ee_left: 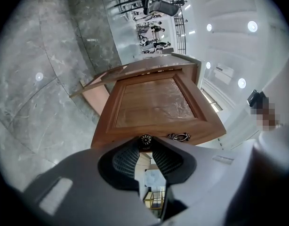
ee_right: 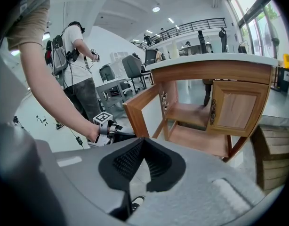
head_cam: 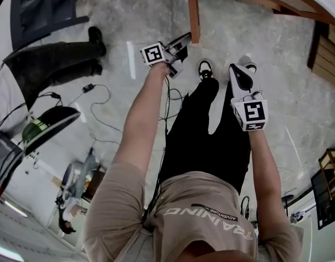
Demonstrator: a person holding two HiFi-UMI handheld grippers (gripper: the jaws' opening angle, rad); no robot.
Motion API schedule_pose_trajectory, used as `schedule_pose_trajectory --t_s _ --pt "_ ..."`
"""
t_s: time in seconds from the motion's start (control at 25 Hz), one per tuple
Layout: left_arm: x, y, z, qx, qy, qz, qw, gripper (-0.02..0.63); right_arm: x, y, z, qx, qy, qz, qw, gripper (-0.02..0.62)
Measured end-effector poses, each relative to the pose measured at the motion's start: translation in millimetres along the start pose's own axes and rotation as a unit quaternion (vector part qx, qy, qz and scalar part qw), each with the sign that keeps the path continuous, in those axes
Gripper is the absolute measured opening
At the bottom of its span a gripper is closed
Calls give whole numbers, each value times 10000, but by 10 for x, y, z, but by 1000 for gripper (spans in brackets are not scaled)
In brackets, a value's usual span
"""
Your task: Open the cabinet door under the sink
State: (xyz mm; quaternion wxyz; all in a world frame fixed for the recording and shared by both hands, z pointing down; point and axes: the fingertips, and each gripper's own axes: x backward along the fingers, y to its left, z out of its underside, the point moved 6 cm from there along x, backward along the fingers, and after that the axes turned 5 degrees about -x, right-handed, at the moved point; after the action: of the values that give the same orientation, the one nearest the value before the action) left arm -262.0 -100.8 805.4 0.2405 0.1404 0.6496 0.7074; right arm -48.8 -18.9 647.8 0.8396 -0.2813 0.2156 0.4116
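L gripper (ee_left: 145,145) is clamping the knob (ee_left: 145,140) at frame centre. Cabinet door (ee_left: 154,102) is stretching up-frame from the jaws, hinge side far. R gripper (ee_right: 143,142) is idling, closed, empty.

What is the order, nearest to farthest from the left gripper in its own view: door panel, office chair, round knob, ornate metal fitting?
1. round knob, between the jaw tips.
2. ornate metal fitting, just right of the knob on the door's edge.
3. door panel, beyond both, mid-picture.
4. office chair, far across the room, at the top.
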Motion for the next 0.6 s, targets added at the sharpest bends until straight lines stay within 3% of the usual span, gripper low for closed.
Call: schedule_pose_trajectory --t_s 0.4,0.6 --pt "231 45 -147 -1 -120 81 9999 98 -100 91 6 53 31 -36 10000 3" --pt "264 21 -107 -125 -82 -197 9997 98 -74 73 -23 60 36 -72 9999 3"
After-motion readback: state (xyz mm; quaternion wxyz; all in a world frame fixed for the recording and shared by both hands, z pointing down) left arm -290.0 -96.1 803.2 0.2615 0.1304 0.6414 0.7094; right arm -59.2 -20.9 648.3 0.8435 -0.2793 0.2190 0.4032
